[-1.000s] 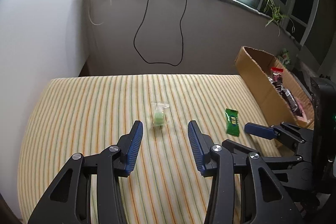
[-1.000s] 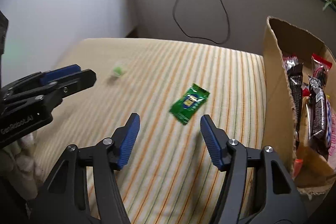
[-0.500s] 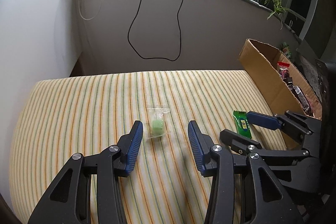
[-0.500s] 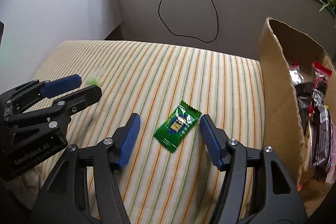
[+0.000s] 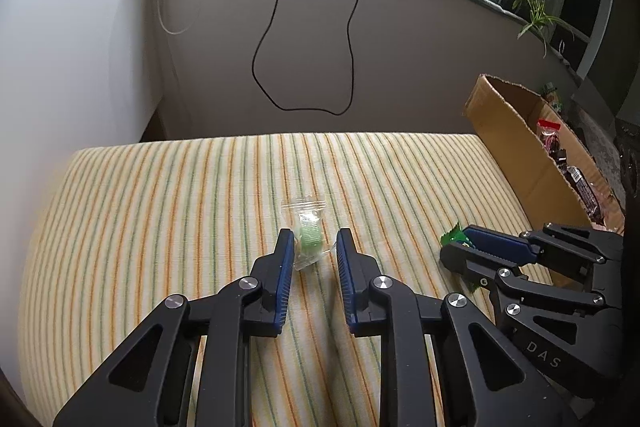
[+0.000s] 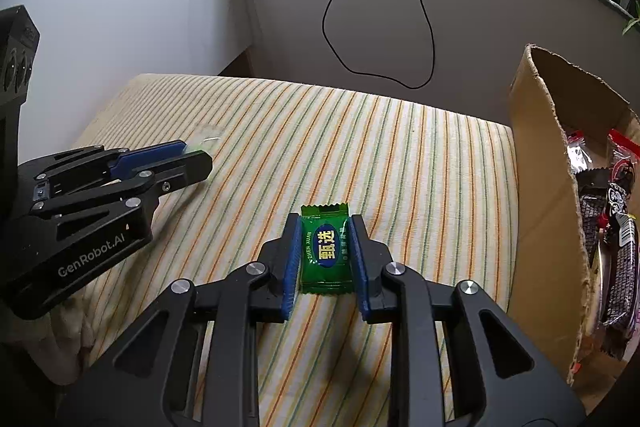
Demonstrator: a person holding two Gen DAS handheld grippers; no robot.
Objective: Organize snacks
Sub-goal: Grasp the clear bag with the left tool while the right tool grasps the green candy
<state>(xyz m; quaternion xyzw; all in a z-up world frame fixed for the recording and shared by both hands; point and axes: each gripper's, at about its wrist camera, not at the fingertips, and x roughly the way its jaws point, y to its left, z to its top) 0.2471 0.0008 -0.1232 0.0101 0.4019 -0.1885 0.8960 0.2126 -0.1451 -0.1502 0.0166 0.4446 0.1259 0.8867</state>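
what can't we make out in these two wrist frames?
- Clear packet, left wrist view: no label readable; whether the left gripper pinches it or only brackets it is unclear. Right wrist view: that gripper hides nearly all of it.
- Green candy, left wrist view: mostly behind the right gripper.
- Cardboard box: its wall and the frame edge cut off the snacks, so no count.

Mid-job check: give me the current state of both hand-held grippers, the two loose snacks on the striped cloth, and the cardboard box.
Left hand-held gripper: jaws narrowed around the clear packet, full grip not certain.
Right hand-held gripper: shut on the green candy.
Clear packet: lying on the striped cloth, between the left fingers.
Green candy: flat on the cloth, pinched by its sides.
Cardboard box: open, already holding dark wrapped snacks.
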